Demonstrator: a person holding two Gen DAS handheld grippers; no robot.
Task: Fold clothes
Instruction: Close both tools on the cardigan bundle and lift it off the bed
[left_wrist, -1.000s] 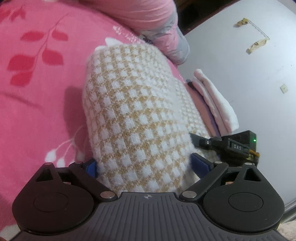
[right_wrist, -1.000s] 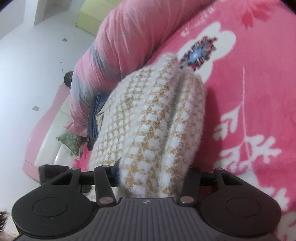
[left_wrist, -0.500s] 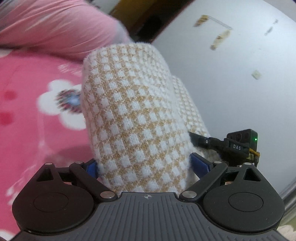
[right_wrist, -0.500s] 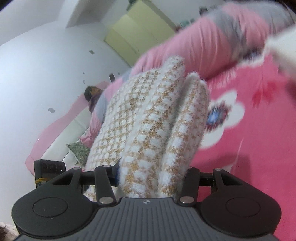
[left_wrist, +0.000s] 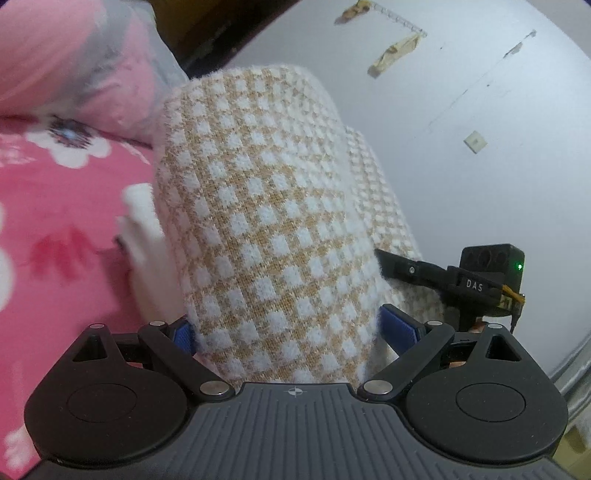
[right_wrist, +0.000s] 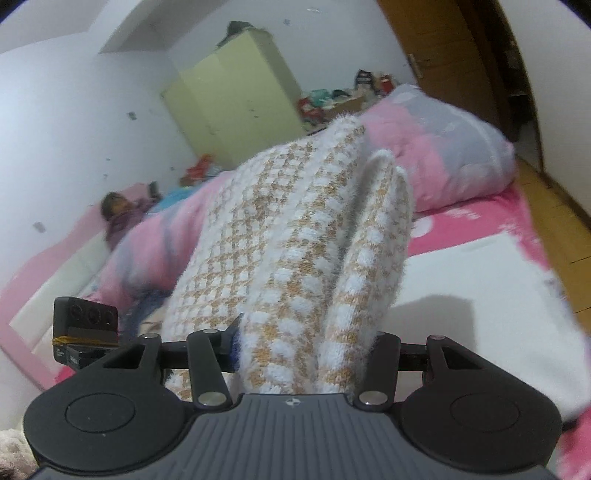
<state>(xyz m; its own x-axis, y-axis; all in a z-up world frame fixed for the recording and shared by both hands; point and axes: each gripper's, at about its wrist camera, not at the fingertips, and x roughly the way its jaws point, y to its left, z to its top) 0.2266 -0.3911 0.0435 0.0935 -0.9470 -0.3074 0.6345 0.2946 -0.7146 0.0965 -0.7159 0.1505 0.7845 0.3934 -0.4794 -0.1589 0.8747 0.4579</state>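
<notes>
Left claw (left_wrist: 288, 332) and right claw (right_wrist: 306, 350) each clamp thick fabric, tilted slightly downward.

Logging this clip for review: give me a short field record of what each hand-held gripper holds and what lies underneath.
garment: folded tan-and-white checked knit
left hand-held gripper: shut on the knit
right hand-held gripper: shut on the knit's thick folds
surface: pink floral bedspread
background: rolled pink quilt, green wardrobe

White walls (right_wrist: 74, 110), pale green wardrobe (right_wrist: 236, 92), wooden floor (right_wrist: 554, 214).
</notes>
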